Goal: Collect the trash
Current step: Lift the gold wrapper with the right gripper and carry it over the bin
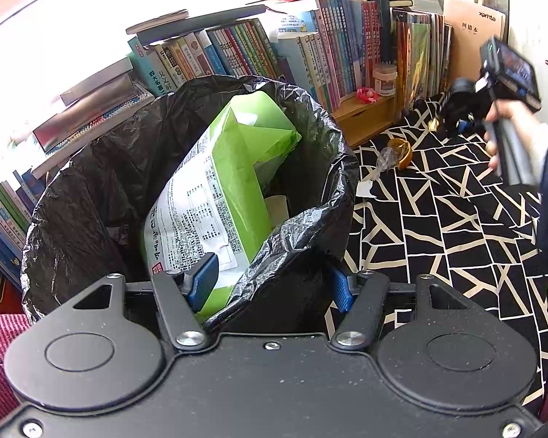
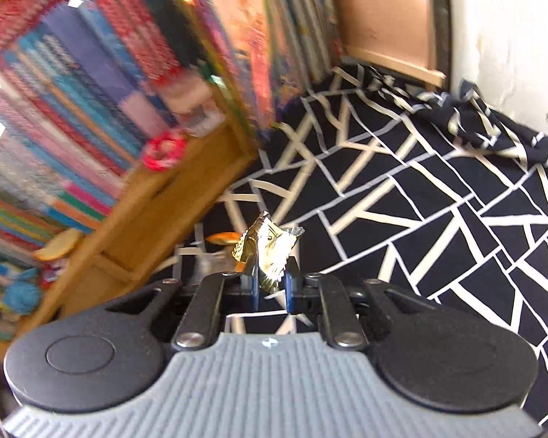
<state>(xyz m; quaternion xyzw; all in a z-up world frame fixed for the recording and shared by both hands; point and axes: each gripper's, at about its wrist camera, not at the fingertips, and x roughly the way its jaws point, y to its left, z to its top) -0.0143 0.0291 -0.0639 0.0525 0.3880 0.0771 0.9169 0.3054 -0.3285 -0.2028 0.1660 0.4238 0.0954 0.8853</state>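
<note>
Black plastic is filling the centre of the left wrist view: the bin bag [image 1: 186, 168], its near rim sitting pinched in the left gripper [image 1: 270, 284], is already holding a green package [image 1: 230, 182]. At right of centre an orange peel [image 1: 402, 153] and a clear wrapper [image 1: 383, 158] are lying on the patterned cloth [image 1: 456, 237], uncollected. In the right wrist view, low at centre, the right gripper [image 2: 270, 286] is clamping narrowly on a gold foil wrapper [image 2: 270, 248], not yet bagged.
</note>
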